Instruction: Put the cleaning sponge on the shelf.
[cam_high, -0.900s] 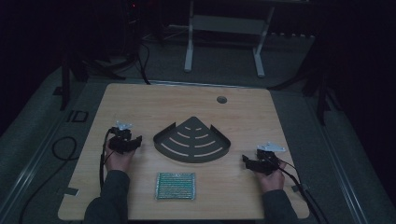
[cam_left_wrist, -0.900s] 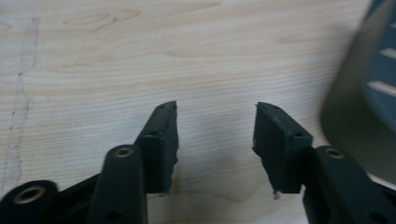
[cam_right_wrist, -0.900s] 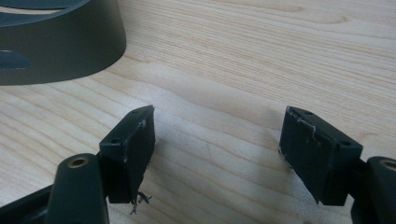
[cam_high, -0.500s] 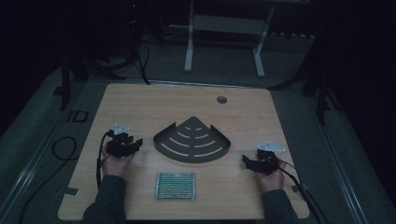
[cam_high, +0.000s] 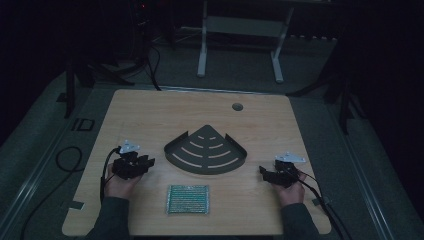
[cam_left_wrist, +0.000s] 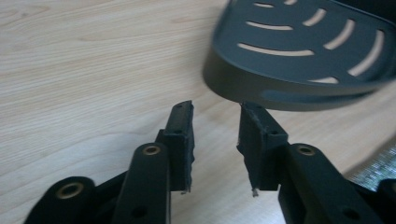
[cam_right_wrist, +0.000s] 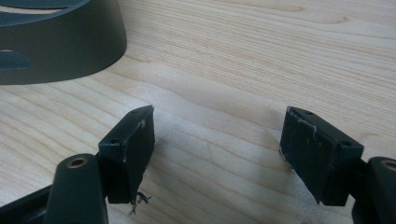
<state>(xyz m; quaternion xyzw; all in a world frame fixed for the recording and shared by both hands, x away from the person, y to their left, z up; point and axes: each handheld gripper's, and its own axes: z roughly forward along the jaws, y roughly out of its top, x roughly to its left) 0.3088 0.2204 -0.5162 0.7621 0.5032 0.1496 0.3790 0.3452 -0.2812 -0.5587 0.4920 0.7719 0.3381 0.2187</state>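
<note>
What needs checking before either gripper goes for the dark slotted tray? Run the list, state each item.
1. Left gripper open, nothing between its fingers: ok.
2. Right gripper open wide and empty: ok.
3. Slotted tray flat on the table, nothing on it: ok.
4. Green mat apart from the tray: ok.
5. Left gripper aimed at the tray's curved wall: ok.
6. Tray's weight: cannot tell.

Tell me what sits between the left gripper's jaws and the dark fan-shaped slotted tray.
Nothing: bare wooden table lies between the left gripper and the dark fan-shaped slotted tray, as the left gripper view shows.
</note>
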